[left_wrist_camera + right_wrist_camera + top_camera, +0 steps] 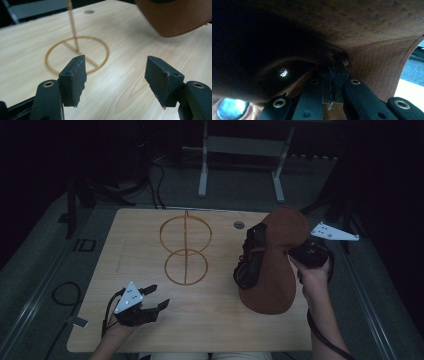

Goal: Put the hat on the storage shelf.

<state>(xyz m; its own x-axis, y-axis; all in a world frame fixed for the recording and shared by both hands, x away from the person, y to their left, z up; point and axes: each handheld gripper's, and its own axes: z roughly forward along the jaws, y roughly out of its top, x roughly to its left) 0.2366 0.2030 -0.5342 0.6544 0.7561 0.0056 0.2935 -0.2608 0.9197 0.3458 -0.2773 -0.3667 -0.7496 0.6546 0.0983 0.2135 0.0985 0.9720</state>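
A large brown suede-like shoe (272, 265) hangs sole-up over the pale wooden table (210, 320), pinched by the right gripper (300, 252) with jaws clamped on its edge. The left gripper (150, 302) waits wide open near a gold two-ring wire stand (185, 247), apparently unused yet. Dim light obscures the shoe's dark upper.

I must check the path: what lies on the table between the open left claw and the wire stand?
Only bare table, seen in the left gripper view between the left claw and wire stand.
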